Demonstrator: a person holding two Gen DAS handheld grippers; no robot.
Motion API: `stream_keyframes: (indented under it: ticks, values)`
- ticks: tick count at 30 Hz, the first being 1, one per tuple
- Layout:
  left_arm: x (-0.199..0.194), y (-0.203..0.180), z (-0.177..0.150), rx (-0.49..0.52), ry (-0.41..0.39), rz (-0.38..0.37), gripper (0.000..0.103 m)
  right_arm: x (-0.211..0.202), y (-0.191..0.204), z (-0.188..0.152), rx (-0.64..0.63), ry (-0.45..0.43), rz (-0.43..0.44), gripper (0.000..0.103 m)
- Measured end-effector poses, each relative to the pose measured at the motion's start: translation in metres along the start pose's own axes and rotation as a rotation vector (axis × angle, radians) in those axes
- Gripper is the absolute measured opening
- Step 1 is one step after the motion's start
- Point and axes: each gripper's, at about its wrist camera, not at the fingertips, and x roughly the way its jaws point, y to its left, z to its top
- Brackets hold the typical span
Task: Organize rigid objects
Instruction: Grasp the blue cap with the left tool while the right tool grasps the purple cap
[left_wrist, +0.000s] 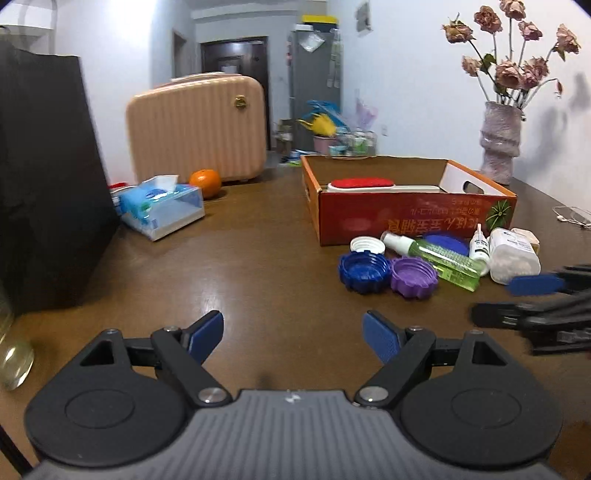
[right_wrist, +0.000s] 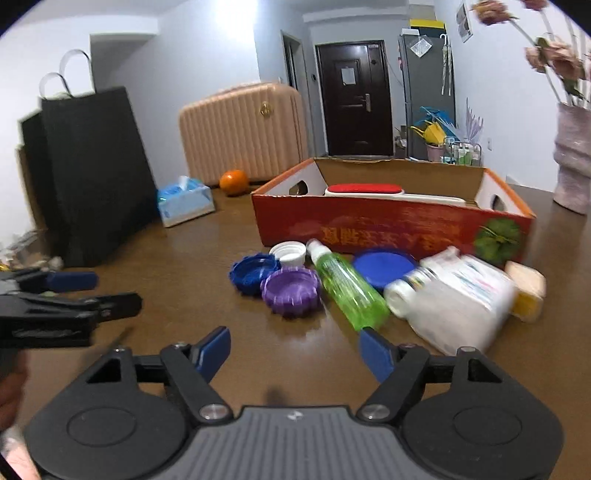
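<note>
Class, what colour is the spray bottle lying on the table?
Clear green with a white spray top; sharpest in the left wrist view.

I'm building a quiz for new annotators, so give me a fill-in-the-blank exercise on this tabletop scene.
1. The purple cap lies beside a dark ____ cap on the table.
2. Inside the cardboard box lies a white item with a ____ top.
3. Beside the tissue box sits a round fruit, an ____.
4. The green spray bottle lies on its ____.

Missing words: blue; red; orange; side
</note>
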Motion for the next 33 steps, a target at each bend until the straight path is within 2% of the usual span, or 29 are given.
stream_keyframes:
  ticks: [5,8,9,10,13,16,21,22,23,25,27,30,33]
  values:
    - [0.03,0.016,0.014,0.054,0.022,-0.046,0.085,0.051,0.014,0.021,-0.02,0.04,-0.05,0.069]
    - [0.049,0.021,0.018,0.058,0.053,-0.091,0.085,0.068,0.019,0.022,-0.035,0.06,-0.07,0.061]
    - [0.056,0.021,0.019,0.052,0.069,-0.115,0.085,0.071,0.02,0.021,-0.036,0.063,-0.077,0.057]
    - [0.06,0.021,0.019,0.05,0.079,-0.134,0.085,0.073,0.019,0.021,-0.035,0.065,-0.083,0.045]
    - [0.075,0.014,0.022,0.049,0.098,-0.183,0.085,0.067,0.012,0.017,-0.022,0.06,-0.077,0.045]
    - [0.089,-0.004,0.029,0.052,0.101,-0.232,0.085,0.044,0.003,0.006,-0.015,0.033,-0.042,0.045]
    - [0.112,-0.034,0.034,0.111,0.097,-0.243,0.083,0.004,-0.008,-0.02,-0.056,0.078,-0.073,0.045]
    - [0.116,-0.036,0.033,0.108,0.1,-0.244,0.077,-0.001,-0.01,-0.024,-0.056,0.08,-0.077,0.045]
    - [0.119,-0.037,0.033,0.105,0.11,-0.24,0.065,-0.007,-0.012,-0.028,-0.06,0.073,-0.085,0.045]
    - [0.12,-0.039,0.031,0.108,0.102,-0.231,0.052,-0.012,-0.015,-0.031,-0.063,0.067,-0.096,0.046]
    - [0.119,-0.039,0.03,0.104,0.095,-0.211,0.052,-0.013,-0.018,-0.031,-0.056,0.057,-0.098,0.048]
    - [0.108,-0.037,0.029,0.073,0.085,-0.18,0.052,-0.01,-0.019,-0.029,-0.072,0.038,-0.116,0.065]
    - [0.079,-0.036,0.021,0.041,0.048,-0.155,0.052,-0.006,-0.02,-0.026,-0.069,0.025,-0.106,0.064]
